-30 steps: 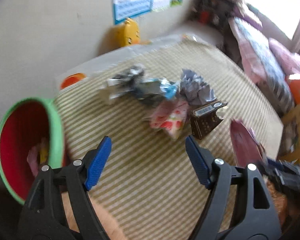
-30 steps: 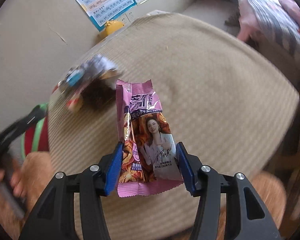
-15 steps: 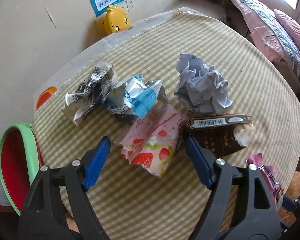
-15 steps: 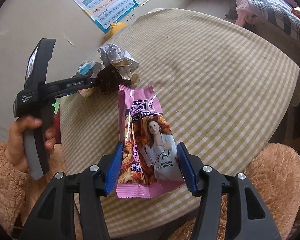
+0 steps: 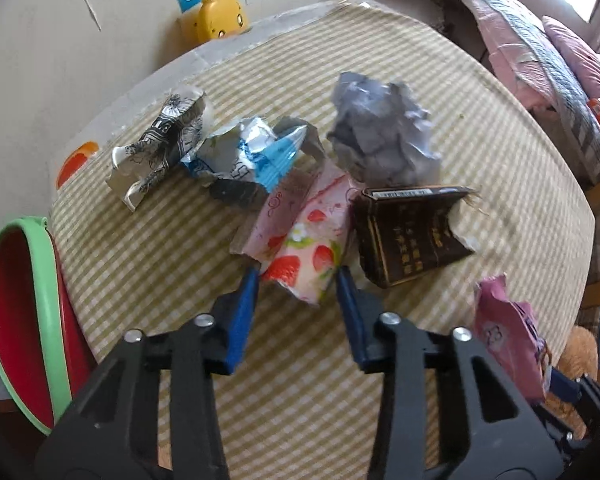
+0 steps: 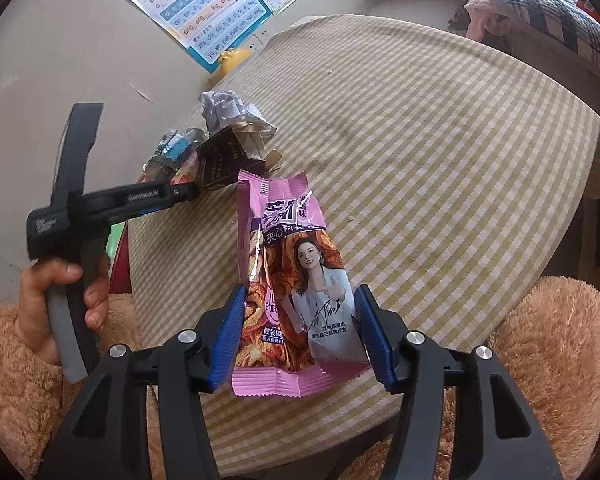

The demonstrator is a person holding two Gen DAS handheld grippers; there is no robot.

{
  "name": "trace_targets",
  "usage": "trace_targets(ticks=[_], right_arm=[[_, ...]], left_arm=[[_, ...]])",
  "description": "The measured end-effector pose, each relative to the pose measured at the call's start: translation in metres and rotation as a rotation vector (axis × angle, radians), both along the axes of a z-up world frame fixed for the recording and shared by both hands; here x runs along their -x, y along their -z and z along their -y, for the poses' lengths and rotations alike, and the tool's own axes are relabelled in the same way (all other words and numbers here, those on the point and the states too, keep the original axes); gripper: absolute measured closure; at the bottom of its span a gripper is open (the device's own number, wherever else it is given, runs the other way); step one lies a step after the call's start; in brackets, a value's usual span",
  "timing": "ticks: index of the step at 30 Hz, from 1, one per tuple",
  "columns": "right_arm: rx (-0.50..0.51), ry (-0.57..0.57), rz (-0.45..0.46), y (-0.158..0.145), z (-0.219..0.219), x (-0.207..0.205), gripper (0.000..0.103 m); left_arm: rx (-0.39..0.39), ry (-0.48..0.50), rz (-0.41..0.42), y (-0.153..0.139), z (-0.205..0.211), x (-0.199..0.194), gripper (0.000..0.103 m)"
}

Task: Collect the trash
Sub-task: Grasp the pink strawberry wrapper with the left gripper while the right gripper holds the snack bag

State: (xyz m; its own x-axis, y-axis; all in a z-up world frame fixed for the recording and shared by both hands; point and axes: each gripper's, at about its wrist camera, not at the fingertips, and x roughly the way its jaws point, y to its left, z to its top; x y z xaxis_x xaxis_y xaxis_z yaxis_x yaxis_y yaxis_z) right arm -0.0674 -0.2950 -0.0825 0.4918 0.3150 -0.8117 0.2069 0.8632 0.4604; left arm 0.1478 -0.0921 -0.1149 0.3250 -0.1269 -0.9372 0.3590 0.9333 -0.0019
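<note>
Trash lies on the checked table (image 5: 180,240): a strawberry-print wrapper (image 5: 304,236), a dark brown carton (image 5: 412,232), a crumpled grey paper ball (image 5: 380,140), a blue-white wrapper (image 5: 248,156) and a black-white crushed cup (image 5: 160,144). My left gripper (image 5: 296,292) has its fingers either side of the strawberry wrapper's near end, closing on it. My right gripper (image 6: 300,320) is shut on a pink snack bag (image 6: 292,272), held above the table's near edge; the bag also shows in the left wrist view (image 5: 508,340).
A red bin with a green rim (image 5: 20,320) stands at the table's left edge. A yellow duck toy (image 5: 220,20) and a poster (image 6: 204,12) are at the wall. A bed with pink bedding (image 5: 540,64) is to the right.
My left gripper moved forward to the strawberry wrapper and its fingers narrowed around it. The right gripper keeps holding the pink bag, barely moved.
</note>
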Motion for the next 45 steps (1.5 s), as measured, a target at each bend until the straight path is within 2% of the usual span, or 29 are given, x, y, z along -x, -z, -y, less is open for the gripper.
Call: trace_targets(ticks=[7, 13, 19, 21, 24, 27, 30, 34, 37, 41, 45], right_arm=[[-0.003, 0.003, -0.005, 0.001, 0.0, 0.001, 0.049], [0.0, -0.001, -0.011, 0.001, -0.002, -0.001, 0.048], [0.006, 0.005, -0.014, 0.001, -0.003, -0.003, 0.039], [0.009, 0.017, -0.008, 0.0, -0.002, -0.004, 0.034], [0.011, 0.032, 0.006, -0.002, -0.001, -0.005, 0.032], [0.023, 0.035, 0.013, -0.002, -0.001, -0.012, 0.031], [0.03, 0.025, 0.013, 0.001, -0.004, -0.019, 0.031], [0.027, 0.004, 0.002, 0.007, -0.009, -0.022, 0.031], [0.01, 0.008, -0.007, 0.011, -0.007, -0.022, 0.031], [-0.007, 0.012, -0.022, 0.016, -0.005, -0.021, 0.031], [-0.011, 0.013, -0.025, 0.017, -0.004, -0.02, 0.031]], left_arm=[[0.072, -0.018, 0.012, -0.018, -0.017, 0.03, 0.068], [0.073, -0.018, -0.023, -0.016, -0.027, 0.057, 0.068], [0.055, -0.018, -0.033, -0.009, -0.03, 0.07, 0.059], [0.06, -0.02, -0.03, -0.01, -0.032, 0.07, 0.052], [0.076, -0.04, -0.015, -0.014, -0.033, 0.068, 0.041], [0.102, -0.051, -0.01, -0.018, -0.032, 0.065, 0.039], [0.047, -0.028, -0.024, -0.008, -0.024, 0.062, 0.039], [0.025, -0.016, -0.051, 0.007, -0.02, 0.058, 0.039], [0.011, 0.001, -0.044, 0.011, -0.019, 0.059, 0.044], [0.004, 0.009, -0.014, 0.007, -0.019, 0.062, 0.05], [0.0, -0.008, 0.018, -0.001, -0.023, 0.066, 0.051]])
